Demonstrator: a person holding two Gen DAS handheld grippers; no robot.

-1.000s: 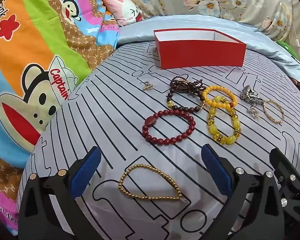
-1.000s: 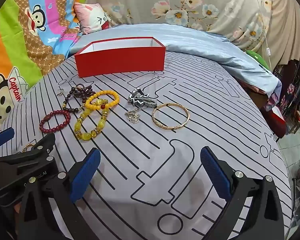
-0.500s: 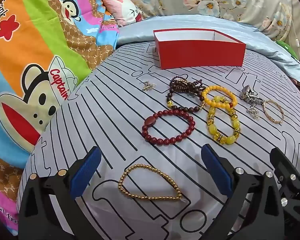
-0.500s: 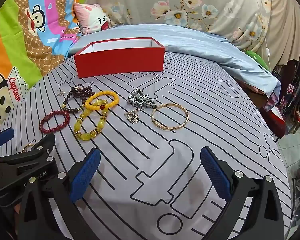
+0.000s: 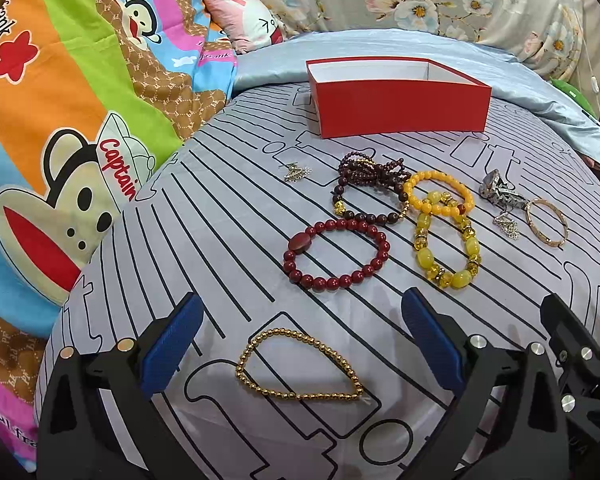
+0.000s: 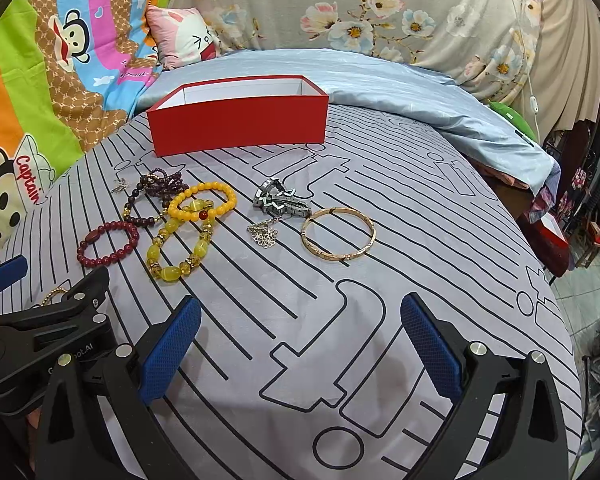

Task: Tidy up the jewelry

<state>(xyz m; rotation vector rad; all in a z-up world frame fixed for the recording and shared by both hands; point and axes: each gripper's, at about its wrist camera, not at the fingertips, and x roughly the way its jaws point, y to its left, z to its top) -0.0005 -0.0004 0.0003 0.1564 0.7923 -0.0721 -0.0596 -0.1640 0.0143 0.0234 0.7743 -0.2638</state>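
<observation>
Grey striped sheet [image 6: 440,240] with bracelets [image 5: 336,254] at frame centre, red box [image 5: 400,100] above. "Captain" on monkey blanket [image 5: 116,168] — upper left. Both grippers — left [image 5: 300,342], right [image 6: 300,342] — released, empty.

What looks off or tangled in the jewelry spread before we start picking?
The dark bead strand is bunched up, and the orange bead bracelet overlaps it and the yellow bracelet, so a grasp there may drag the neighbours. The gold bead bracelet lies apart, between the open left gripper fingers. The red box shows no contents from here.
</observation>
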